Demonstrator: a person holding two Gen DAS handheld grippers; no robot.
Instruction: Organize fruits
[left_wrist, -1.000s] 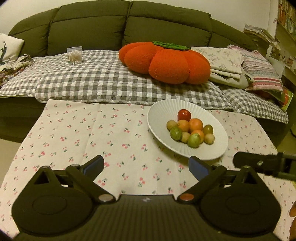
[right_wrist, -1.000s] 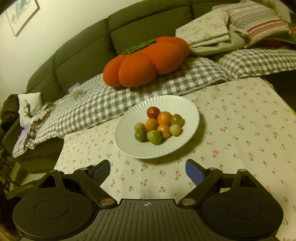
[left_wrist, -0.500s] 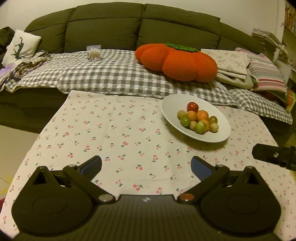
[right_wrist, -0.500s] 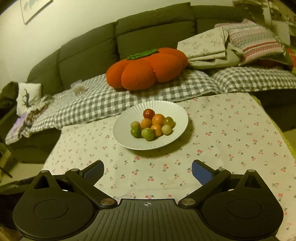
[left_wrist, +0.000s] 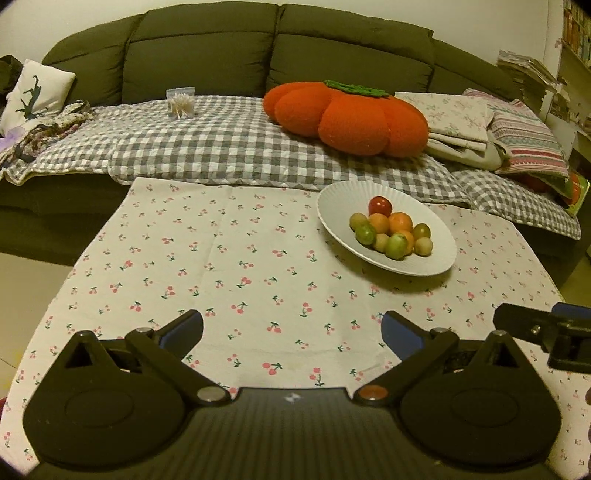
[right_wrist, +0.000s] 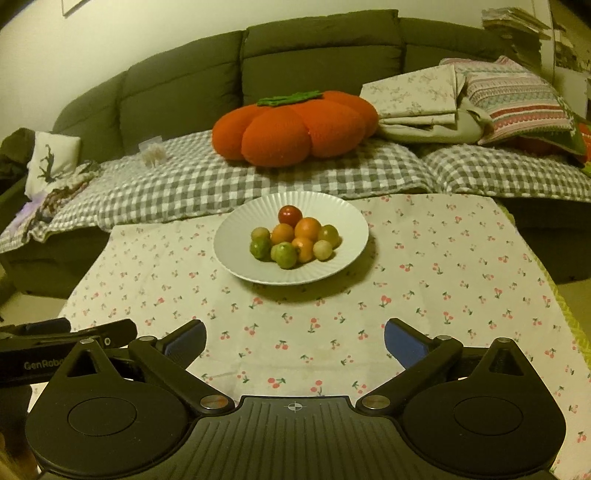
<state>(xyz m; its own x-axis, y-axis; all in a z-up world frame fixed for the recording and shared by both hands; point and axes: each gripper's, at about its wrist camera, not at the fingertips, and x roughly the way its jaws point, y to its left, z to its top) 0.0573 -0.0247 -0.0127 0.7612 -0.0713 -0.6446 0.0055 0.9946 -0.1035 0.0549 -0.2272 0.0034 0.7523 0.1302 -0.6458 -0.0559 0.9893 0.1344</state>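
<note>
White ribbed plate (right_wrist: 236, 254) near the far edge of the cherry-print tablecloth (right_wrist: 424, 295), small fruits (right_wrist: 293, 236) heaped at its centre, red, orange and green, left gripper (left_wrist: 291, 330) and right gripper (right_wrist: 294, 336) over the near edge, fingers spread, nothing held, orange pumpkin cushion (right_wrist: 295, 127) on sofa behind.

1. Left wrist view sits low over the near edge of the cherry-print tablecloth (left_wrist: 236, 258), facing the sofa (left_wrist: 207, 48); the plate (left_wrist: 332, 206) lies ahead, right of centre.
2. Right wrist view looks the same way from further right, with the plate near centre.
3. Both share cloth, plate, sofa, and each other's gripper edge.
</note>
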